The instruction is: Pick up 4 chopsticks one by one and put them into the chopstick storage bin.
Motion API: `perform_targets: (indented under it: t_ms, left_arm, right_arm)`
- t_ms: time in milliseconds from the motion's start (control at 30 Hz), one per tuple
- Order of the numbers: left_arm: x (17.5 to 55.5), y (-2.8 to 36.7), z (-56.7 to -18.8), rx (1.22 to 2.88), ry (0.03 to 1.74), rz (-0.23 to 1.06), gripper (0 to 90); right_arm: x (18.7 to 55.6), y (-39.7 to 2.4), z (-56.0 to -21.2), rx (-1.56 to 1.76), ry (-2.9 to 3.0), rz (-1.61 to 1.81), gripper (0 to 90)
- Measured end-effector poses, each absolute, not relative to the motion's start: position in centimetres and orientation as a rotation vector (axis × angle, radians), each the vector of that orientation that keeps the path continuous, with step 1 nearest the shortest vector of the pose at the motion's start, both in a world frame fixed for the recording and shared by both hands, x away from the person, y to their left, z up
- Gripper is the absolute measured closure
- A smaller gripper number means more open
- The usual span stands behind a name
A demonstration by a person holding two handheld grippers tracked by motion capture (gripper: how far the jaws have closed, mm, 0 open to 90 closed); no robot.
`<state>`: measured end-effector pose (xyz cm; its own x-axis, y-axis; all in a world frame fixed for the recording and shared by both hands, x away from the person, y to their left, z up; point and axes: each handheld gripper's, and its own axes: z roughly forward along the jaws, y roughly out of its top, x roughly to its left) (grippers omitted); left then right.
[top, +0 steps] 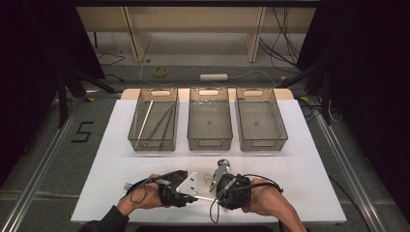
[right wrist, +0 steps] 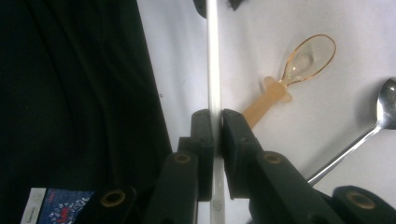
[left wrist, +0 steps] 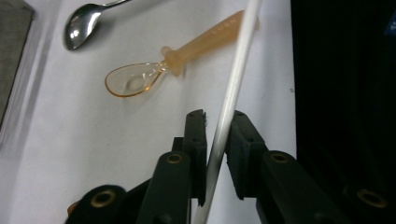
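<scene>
Close to the person's edge of the white bench (top: 300,145), both hands hold one thin white stick (left wrist: 229,107) between them. The right claw (right wrist: 217,116) is clamped tight on the stick, its two black jaws pressed against it from either side in the right gripper view. The left claw (left wrist: 218,122) has the same stick running up between its jaws; the jaws are narrow around it, with a slight sliver of light visible on one side in the left gripper view, so the stick sits between them and appears lightly pinched. In the high view the left claw (top: 186,186) and the right claw (top: 217,191) face each other, nearly touching, with the stick lying between them just above the bench. Just beyond the claws, an orange translucent plastic spoon (left wrist: 140,79) lies flat on the bench, and a metal spoon (left wrist: 79,28) rests beside it, a little farther off. At the far side of the bench stand three clear bins in a row: the left bin (top: 140,140) holds several long thin sticks, then the middle bin (top: 210,142) and the right bin (top: 263,142).
</scene>
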<state>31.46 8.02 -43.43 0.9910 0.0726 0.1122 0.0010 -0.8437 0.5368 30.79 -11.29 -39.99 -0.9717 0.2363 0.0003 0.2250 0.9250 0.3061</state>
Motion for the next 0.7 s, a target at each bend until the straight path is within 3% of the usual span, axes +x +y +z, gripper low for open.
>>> perform_targets:
  t_ms: [100, 400, 700]
  left_arm:
    - [31.2, 7.8, -43.2, 2.572, 0.041, 0.163, 84.1]
    - [32.1, 8.6, -43.1, 2.552, 0.189, 0.202, 84.4]
    - [33.0, 9.5, -42.7, 2.515, 0.342, 0.236, 84.3]
  right_arm:
    - [31.4, -11.7, -39.9, 0.425, 3.006, 0.496, 76.2]
    - [32.4, -13.2, -38.9, 0.601, 2.934, 0.681, 48.0]
    - [32.7, -14.4, -37.9, 0.762, 2.759, 0.878, 37.3]
